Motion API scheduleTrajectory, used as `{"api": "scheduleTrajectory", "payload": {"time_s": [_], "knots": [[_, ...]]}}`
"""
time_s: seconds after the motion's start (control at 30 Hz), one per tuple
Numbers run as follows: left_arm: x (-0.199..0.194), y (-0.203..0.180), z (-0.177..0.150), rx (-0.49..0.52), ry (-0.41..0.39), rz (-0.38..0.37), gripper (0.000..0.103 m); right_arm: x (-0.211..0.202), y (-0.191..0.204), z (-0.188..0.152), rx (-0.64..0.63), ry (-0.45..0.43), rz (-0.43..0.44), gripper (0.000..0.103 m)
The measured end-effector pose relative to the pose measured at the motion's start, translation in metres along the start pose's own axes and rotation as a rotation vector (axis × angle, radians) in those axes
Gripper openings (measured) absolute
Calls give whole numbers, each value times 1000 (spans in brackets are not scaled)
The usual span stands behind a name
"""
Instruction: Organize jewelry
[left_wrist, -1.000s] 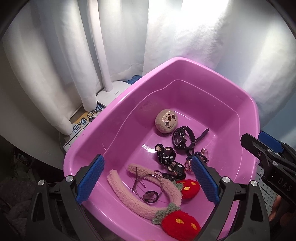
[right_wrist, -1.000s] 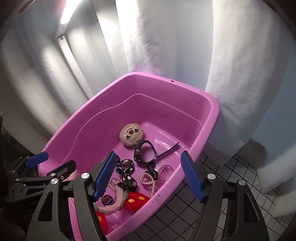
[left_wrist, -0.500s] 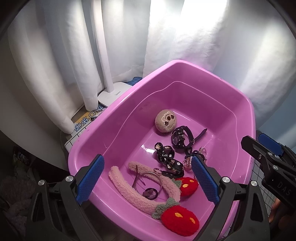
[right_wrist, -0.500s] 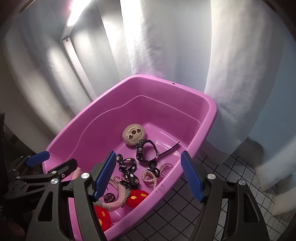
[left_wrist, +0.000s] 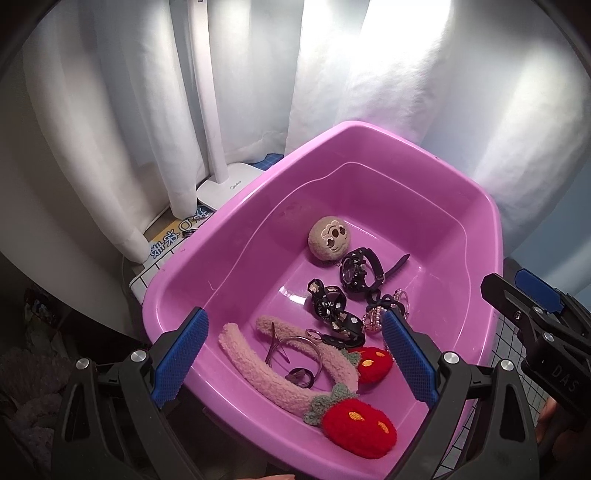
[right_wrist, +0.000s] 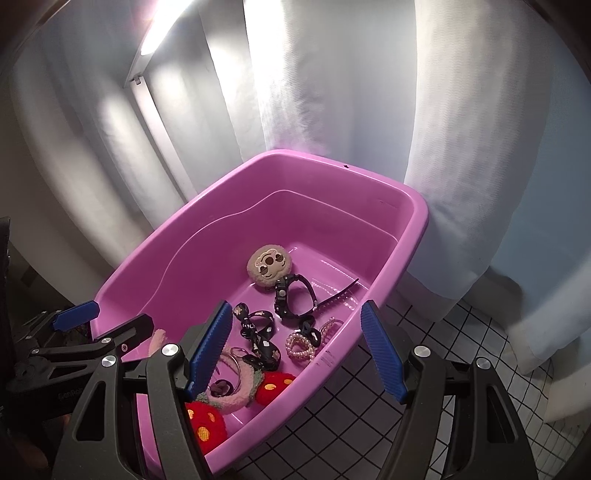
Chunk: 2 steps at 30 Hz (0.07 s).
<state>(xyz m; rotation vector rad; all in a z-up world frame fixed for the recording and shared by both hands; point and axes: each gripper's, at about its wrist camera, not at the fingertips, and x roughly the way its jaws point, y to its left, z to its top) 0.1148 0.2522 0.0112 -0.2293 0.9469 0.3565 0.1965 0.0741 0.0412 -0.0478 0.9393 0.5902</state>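
Note:
A pink plastic tub (left_wrist: 369, 177) (right_wrist: 207, 229) holds the jewelry. On its floor lie a round beige plush charm (left_wrist: 328, 238) (right_wrist: 269, 267), a black watch (left_wrist: 360, 273) (right_wrist: 293, 295), a black patterned bow clip (left_wrist: 332, 312) (right_wrist: 256, 334), a pink pearl clip (left_wrist: 376, 317) (right_wrist: 301, 345), a metal ring (left_wrist: 299, 349) and a pink fuzzy headband (left_wrist: 258, 369) with red strawberries (left_wrist: 356, 428) (right_wrist: 203, 424). My left gripper (left_wrist: 293, 360) hovers open over the tub's near edge, nothing between its pads. My right gripper (right_wrist: 295, 350) is open above the tub's right rim, holding nothing.
White curtains (left_wrist: 369, 74) hang close behind the tub. A white lamp base (left_wrist: 229, 184) and its post stand at the back left. A black-and-white grid mat (right_wrist: 424, 369) covers the table to the right of the tub. The other gripper shows at each view's side.
Both grippers have drawn back and up a little from the tub, so it looks smaller and lower in both views. The items inside have not moved.

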Motion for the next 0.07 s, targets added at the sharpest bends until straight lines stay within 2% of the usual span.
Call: {"api": "scheduleTrajectory", "payload": {"time_s": [0.07], "knots": [[-1, 0, 0, 1, -2, 2, 93, -3, 0, -1, 3, -5, -1, 69]]}}
